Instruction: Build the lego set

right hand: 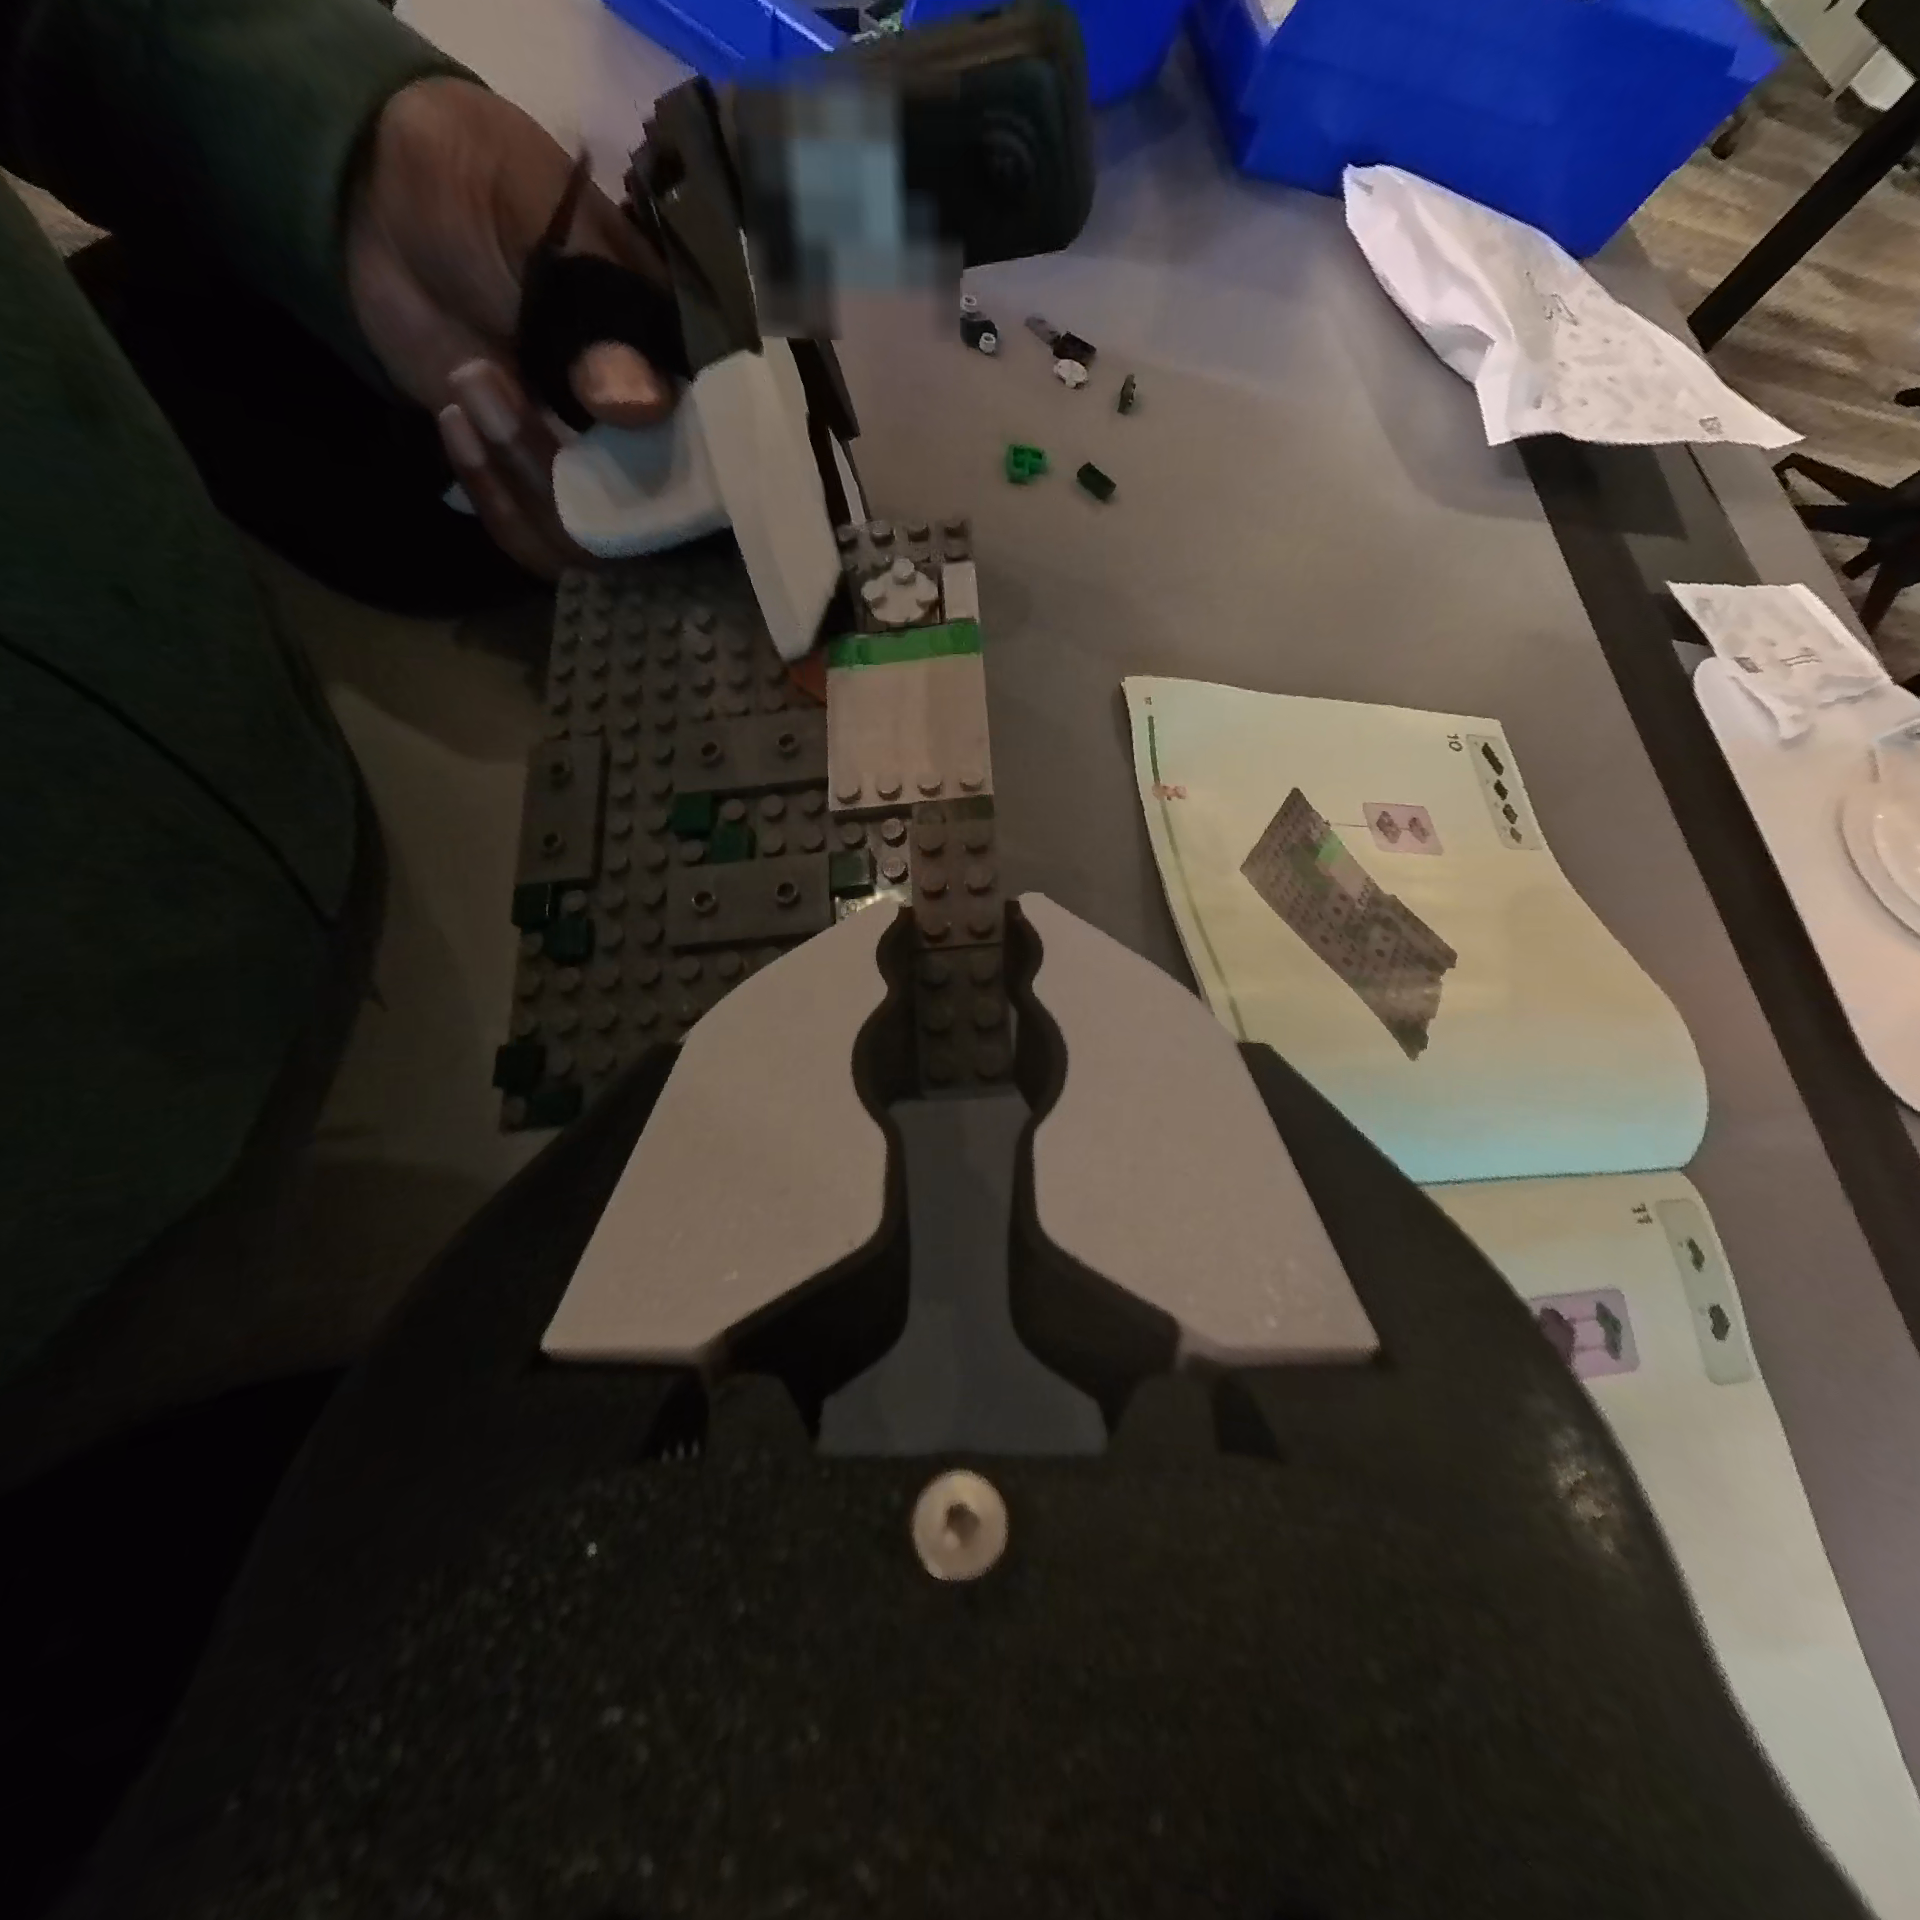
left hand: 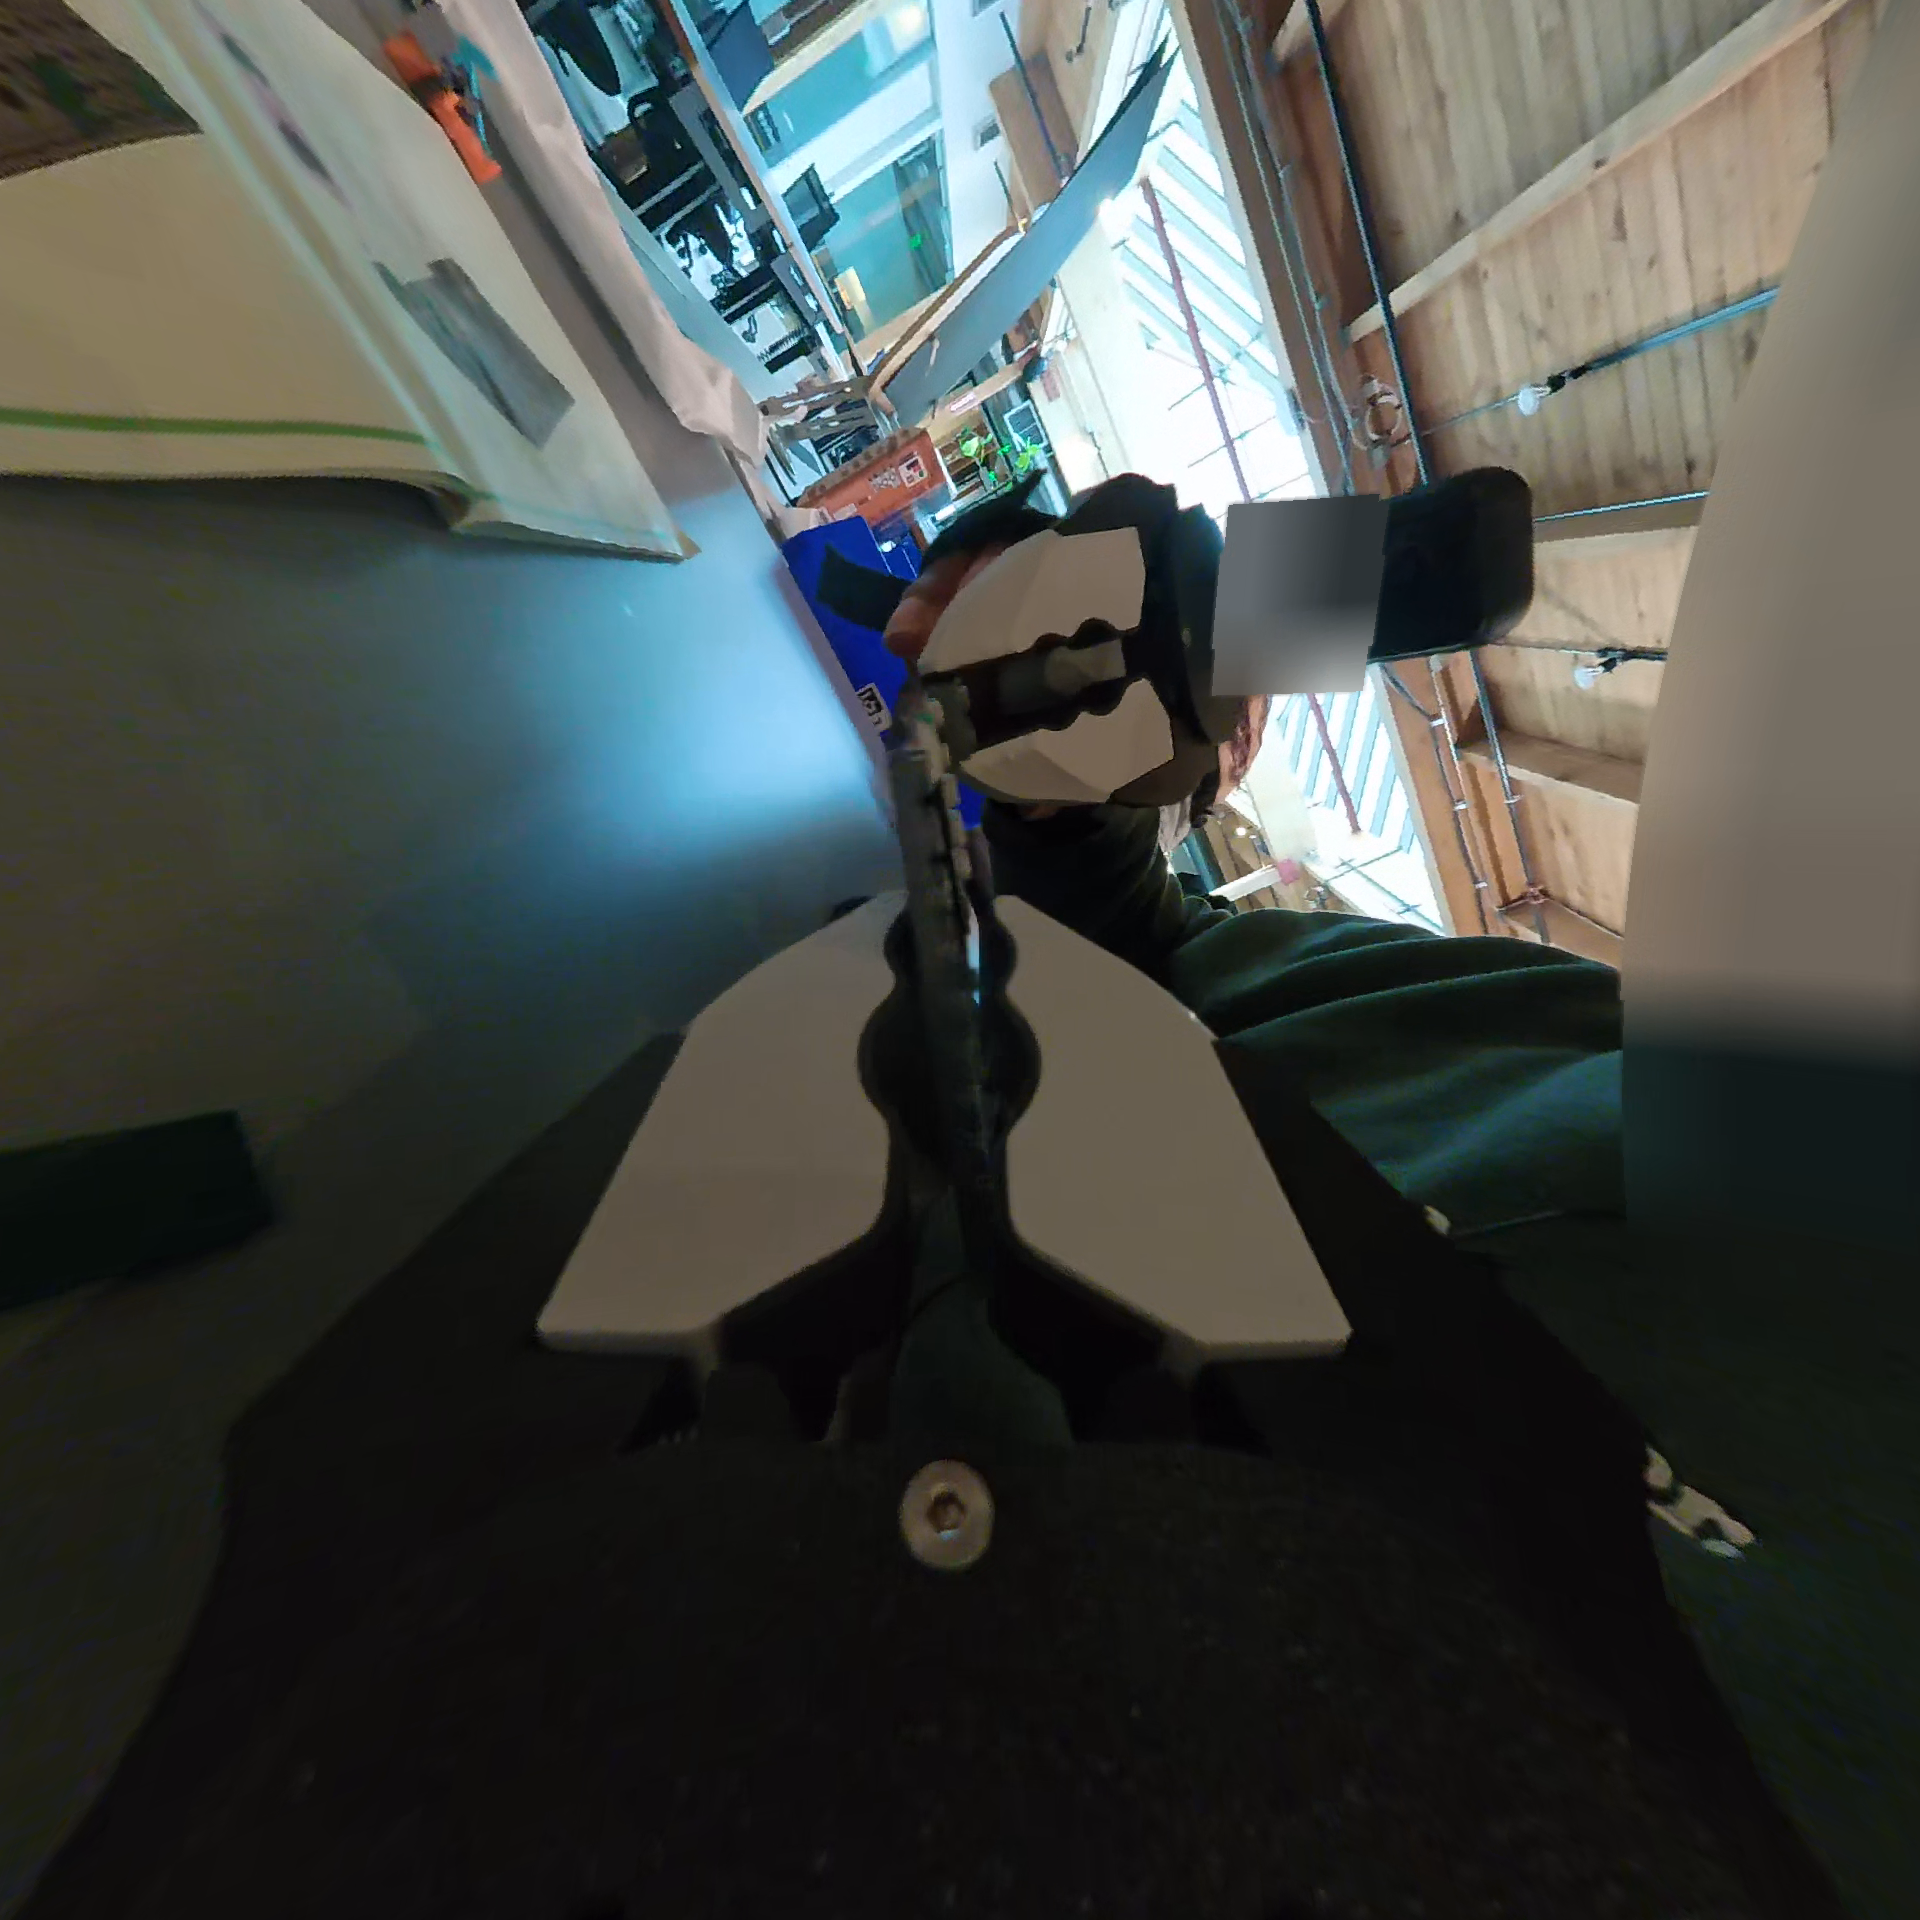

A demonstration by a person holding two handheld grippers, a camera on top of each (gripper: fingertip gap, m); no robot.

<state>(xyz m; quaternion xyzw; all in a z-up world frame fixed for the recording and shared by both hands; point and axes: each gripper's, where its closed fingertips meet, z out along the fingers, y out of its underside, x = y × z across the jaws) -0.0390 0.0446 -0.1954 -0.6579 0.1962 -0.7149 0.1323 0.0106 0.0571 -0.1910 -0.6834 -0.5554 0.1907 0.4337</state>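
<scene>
- Holding the baseplate (right hand: 665,790) between both grippers, edge-on in the left wrist view and face-on in the right one.
- Left gripper (left hand: 940,935) closed on the plate's edge; seen in the right wrist view gripping the far end near the green strip (right hand: 906,646).
- Right gripper (right hand: 961,914) clamped on a dark brick strip at the plate's near right side.
- Done so far, by the look of it: dark grey base laid, flat tiles added, a tan panel (right hand: 906,738) with the green strip beyond it, a round light stud piece (right hand: 899,597) at the far end, dark green bits dotted near left.
- Manual (right hand: 1403,914) open to the right at an early step showing a similar plate, so probably only the groundwork finished.
- Left to do: loose pieces (right hand: 1060,416) lying on the table (right hand: 1195,540) beyond the plate, well apart from it, not yet fitted; blue bins (right hand: 1486,114) farther back, contents hidden.
- Upper structure not yet begun.
</scene>
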